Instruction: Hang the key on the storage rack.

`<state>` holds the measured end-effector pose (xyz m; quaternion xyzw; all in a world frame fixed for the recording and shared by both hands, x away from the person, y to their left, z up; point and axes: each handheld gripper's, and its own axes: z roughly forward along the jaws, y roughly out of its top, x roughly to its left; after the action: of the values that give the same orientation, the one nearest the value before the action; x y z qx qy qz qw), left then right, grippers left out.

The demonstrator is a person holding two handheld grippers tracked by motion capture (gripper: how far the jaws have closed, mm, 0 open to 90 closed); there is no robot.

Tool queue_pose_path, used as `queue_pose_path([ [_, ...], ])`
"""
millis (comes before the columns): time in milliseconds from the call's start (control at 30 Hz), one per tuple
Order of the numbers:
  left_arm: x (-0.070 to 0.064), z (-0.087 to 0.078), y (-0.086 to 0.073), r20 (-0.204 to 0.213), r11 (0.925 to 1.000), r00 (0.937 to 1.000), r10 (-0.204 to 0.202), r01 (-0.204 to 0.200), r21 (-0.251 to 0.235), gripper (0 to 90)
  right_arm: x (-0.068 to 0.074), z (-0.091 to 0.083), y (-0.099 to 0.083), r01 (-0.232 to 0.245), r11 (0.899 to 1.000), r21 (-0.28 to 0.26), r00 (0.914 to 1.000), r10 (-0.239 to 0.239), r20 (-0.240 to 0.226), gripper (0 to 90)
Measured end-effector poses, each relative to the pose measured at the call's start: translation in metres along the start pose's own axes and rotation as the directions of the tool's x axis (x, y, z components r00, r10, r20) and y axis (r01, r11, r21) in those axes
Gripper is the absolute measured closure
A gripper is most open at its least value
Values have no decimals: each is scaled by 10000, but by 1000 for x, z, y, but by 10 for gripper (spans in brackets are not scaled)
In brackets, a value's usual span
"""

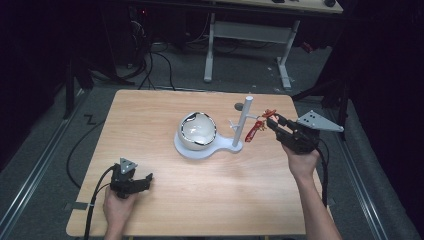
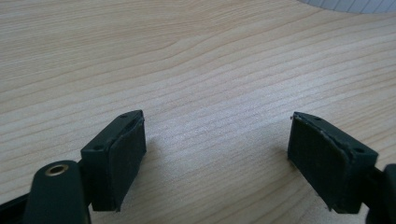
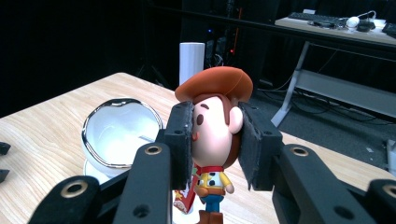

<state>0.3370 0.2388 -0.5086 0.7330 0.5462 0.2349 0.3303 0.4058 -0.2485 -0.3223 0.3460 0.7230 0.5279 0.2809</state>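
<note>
My right gripper [image 1: 272, 120] is shut on a small cowboy figurine [image 3: 215, 135] with a brown hat, its head clamped between the pads. It holds the figurine [image 1: 270, 116] in the air just right of a white stand's upright post [image 1: 244, 120]. A red tag [image 1: 254, 131] dangles near the post. On the stand's base [image 1: 200, 150] sits a white bowl-shaped shell with a chrome rim [image 1: 198, 131]; the same shell [image 3: 122, 136] appears left of the figurine. My left gripper [image 1: 142, 181] rests low on the wooden table [image 1: 165, 195] at the front left, open, with bare wood between its pads [image 2: 119, 161].
The table's right edge [image 1: 307, 150] runs close under my right hand. Beyond the table's far edge stand a white desk frame [image 1: 250, 35] and cables on the dark floor [image 1: 155, 65].
</note>
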Motion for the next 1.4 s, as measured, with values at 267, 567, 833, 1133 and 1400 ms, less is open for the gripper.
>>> queue_pose_path([
  [267,0,0,0,0,10000,10000,0,0,-1,200,-1,8,3,-36,9999,140,10000,37,-13,676],
  [567,0,0,0,0,10000,10000,2,-2,0,200,-1,20,2,-49,9992,403,10000,46,65,675],
  [833,0,0,0,0,10000,10000,1,-1,-2,200,-4,25,-4,-161,9982,572,9998,154,134,676],
  [1133,0,0,0,1,10000,10000,0,0,-1,200,-9,27,-15,-502,9964,678,9986,490,185,675],
  [1400,0,0,0,2,10000,10000,0,0,-1,200,-12,32,-27,-752,9935,853,9971,739,187,675],
])
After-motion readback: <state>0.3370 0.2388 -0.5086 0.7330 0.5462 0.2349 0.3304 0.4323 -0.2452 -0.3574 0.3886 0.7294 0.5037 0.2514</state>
